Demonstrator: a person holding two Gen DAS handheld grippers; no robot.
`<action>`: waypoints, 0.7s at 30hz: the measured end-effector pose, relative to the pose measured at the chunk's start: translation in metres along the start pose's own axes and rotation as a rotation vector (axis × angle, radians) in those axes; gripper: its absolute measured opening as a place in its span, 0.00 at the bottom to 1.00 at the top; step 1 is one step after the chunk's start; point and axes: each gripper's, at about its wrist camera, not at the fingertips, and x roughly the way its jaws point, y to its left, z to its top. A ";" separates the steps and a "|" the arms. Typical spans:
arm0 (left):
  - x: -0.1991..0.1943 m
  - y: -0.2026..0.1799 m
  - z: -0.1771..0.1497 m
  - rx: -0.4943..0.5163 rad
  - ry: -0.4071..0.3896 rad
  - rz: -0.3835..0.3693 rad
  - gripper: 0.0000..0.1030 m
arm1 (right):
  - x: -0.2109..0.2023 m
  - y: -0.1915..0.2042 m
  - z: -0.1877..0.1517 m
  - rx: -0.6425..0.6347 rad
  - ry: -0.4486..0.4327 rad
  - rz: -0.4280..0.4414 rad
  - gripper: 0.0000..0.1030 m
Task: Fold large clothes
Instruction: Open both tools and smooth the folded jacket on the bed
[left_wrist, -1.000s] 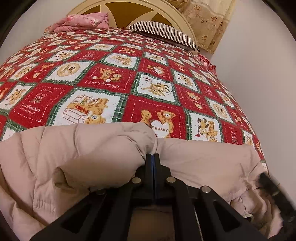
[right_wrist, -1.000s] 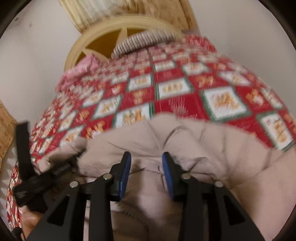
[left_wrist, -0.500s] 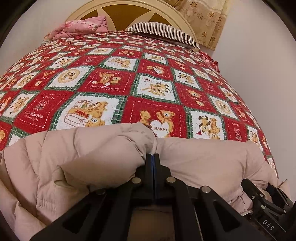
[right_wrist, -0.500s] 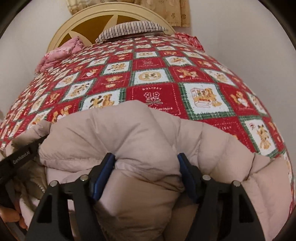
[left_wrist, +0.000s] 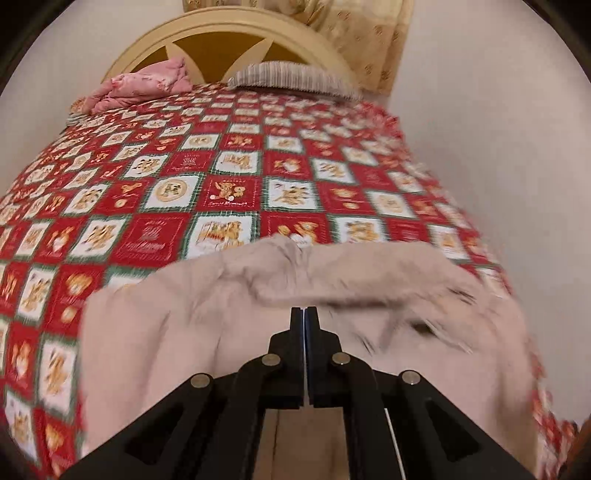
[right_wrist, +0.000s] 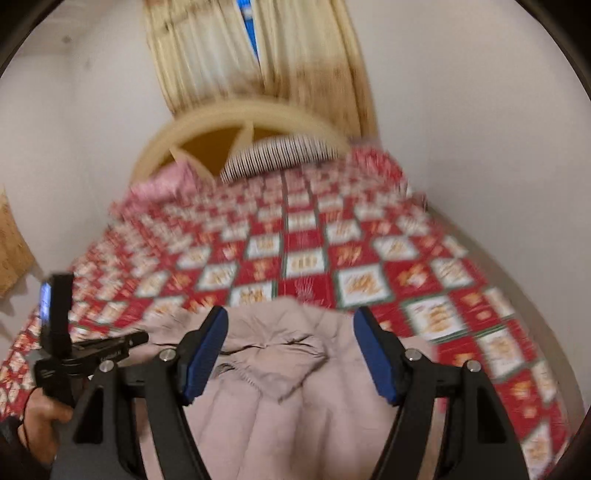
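Nearest in the left wrist view, the left gripper (left_wrist: 304, 317) is clenched with its jaws pressed together, and no fabric shows between the tips. The right gripper (right_wrist: 291, 350) stands released, its blue pads (right_wrist: 207, 350) wide apart and clear of cloth. Beneath both lies the beige puffer jacket (left_wrist: 258, 332), bunched at the near end of the bed, its folded edge just ahead of the fingertips.

The fold looks only partly made, so the step in hand is probably to regrasp. To do it well, each gripper should take an outer corner or hem rather than the thick middle, pinching one layer cleanly; padded fabric springs back, so the fold wants pressing flat before letting go.

Beyond the jacket, the red patchwork quilt (left_wrist: 229, 192) covers the bed. At its far end sit a striped pillow (left_wrist: 291, 75) and a pink bundle (left_wrist: 147, 83) against the rounded cream headboard (left_wrist: 229, 33). A patterned curtain (left_wrist: 365, 37) hangs behind, between plain pale walls.
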 end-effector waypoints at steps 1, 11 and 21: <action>-0.025 0.004 -0.013 0.006 -0.013 -0.036 0.03 | -0.025 -0.002 0.002 0.000 -0.026 0.001 0.71; -0.183 0.048 -0.141 0.104 -0.130 -0.140 0.03 | -0.313 -0.048 -0.057 -0.024 -0.254 -0.059 0.77; -0.237 0.096 -0.238 0.000 -0.122 -0.112 0.03 | -0.350 -0.074 -0.144 0.021 -0.120 -0.064 0.85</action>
